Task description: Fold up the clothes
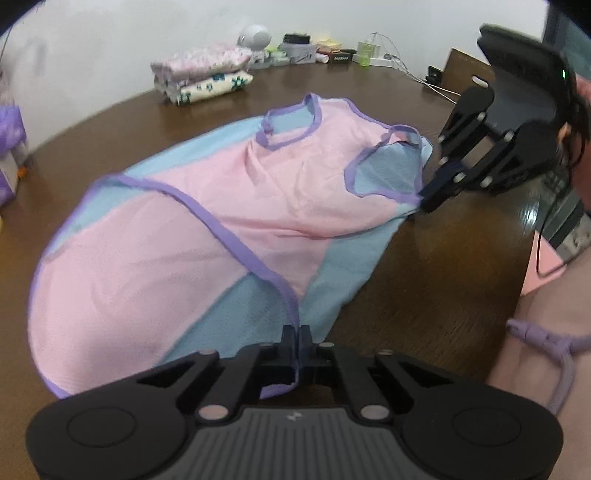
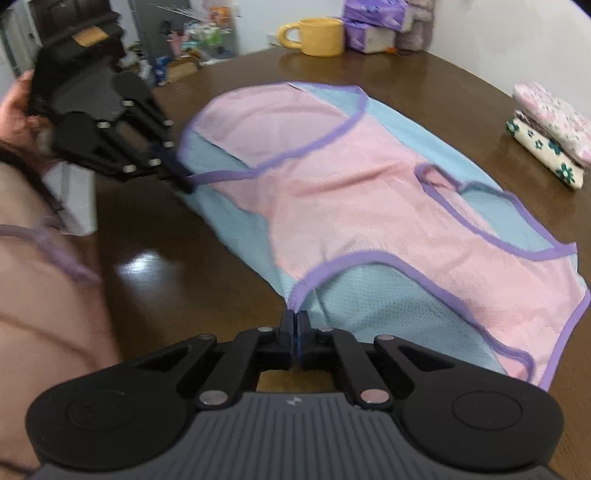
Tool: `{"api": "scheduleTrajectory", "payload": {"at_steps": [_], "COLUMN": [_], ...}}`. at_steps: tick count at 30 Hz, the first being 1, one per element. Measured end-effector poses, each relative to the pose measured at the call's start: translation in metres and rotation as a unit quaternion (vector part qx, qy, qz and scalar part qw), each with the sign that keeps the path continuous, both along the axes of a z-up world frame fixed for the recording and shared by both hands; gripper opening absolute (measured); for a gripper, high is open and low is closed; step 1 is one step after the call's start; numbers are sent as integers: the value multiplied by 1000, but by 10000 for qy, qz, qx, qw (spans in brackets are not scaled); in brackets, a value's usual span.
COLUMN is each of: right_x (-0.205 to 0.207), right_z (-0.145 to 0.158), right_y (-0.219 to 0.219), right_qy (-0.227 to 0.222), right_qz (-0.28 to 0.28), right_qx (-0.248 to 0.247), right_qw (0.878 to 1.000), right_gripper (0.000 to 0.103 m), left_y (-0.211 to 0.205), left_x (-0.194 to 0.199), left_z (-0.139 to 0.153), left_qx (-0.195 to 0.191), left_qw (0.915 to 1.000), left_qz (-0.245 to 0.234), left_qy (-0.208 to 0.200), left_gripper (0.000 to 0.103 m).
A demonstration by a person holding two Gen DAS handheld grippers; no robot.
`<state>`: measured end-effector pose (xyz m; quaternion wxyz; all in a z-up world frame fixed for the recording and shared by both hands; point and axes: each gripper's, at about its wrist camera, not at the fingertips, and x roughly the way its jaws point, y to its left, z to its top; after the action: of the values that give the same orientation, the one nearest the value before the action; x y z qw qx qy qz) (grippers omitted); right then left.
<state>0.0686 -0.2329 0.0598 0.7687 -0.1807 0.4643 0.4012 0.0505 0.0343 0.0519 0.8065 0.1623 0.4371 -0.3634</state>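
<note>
A sleeveless mesh top (image 1: 229,206) in pink and light blue with purple trim lies spread on the brown wooden table (image 1: 443,280). In the left wrist view, my left gripper (image 1: 297,334) is shut on the purple hem at the garment's near edge. My right gripper (image 1: 424,203) pinches the side seam just below the armhole on the right. In the right wrist view, the same top (image 2: 369,199) stretches away from my right gripper (image 2: 294,319), which is shut on the purple armhole trim. My left gripper (image 2: 184,184) holds the hem corner at upper left.
A stack of folded floral clothes (image 1: 203,79) (image 2: 550,136) sits at the table's far side. A yellow mug (image 2: 321,37) and purple tissue packs (image 2: 373,22) stand at one end. Small boxes and cables (image 1: 369,55) line the wall. A person's pink sleeve (image 2: 44,295) is close by.
</note>
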Motion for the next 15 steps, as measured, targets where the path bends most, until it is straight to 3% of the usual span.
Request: {"api": "scheduleTrajectory", "payload": {"at_steps": [3,7,10,13,14,15], "right_x": [-8,-8,-9,-11,-12,-11], "right_z": [7,-16,-18,-5,1,7], "right_y": [-2,1,-3,-16,-22,-29], "right_qy": [372,742,747,542,447,300], "right_qz": [230,236,157,-33,-159,-382], "right_qx": [33,-206,-111,162,302,385], "right_qw": [9990,9968,9970,9984,9984,9981], "right_gripper": [1,1,4,20,29,34], "left_y": [4,10,15,21,25,31], "left_x": [-3,-7,-10,-12,-13,-12], "left_z": [2,6,8,14,19,25], "left_qx": [46,108,154,136,62,-54], "left_qw": [9999,9997,9994,9993,9993,9990], "left_qz": [-93,-216,-309,-290,-201,-81], "left_qy": [-21,-48,-69,-176,-295,-432], "left_gripper": [0,1,2,14,18,28]}}
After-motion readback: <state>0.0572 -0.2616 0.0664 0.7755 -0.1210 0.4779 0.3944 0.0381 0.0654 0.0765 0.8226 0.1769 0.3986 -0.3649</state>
